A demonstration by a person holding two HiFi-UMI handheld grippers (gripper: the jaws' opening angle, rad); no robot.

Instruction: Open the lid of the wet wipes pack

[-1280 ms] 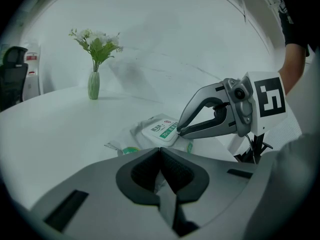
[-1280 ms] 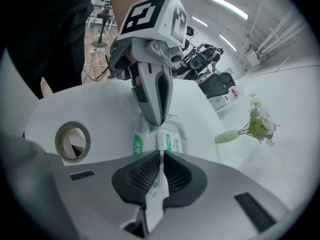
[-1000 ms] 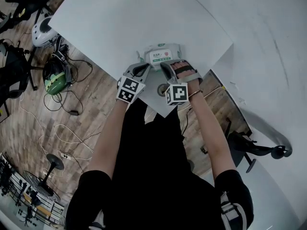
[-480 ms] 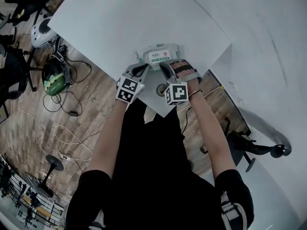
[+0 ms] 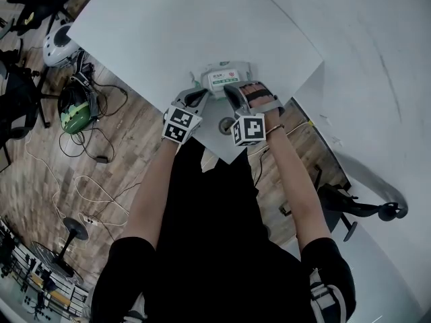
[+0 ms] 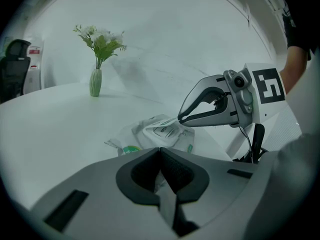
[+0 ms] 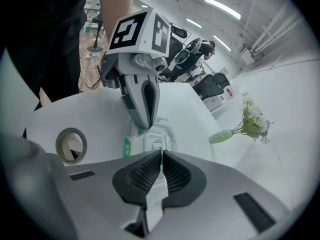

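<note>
Smooth white tabletop [image 5: 168, 32] — left tongs [image 5: 203, 94] pinch the crinkly wet wipes pack [image 5: 225, 73], right tongs [image 6: 179, 119] closing on its thin lid [image 6: 161, 129].

Head cam looks steeply down on my table [image 5: 168, 32]; gripper cams sit low and close, facing each other. All three share the wet wipes pack [image 5: 225, 79].

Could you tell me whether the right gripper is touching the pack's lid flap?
Touching. The right gripper view shows the white lid flap running between the closing jaws of the right gripper, with both pads pressed against it.
</note>
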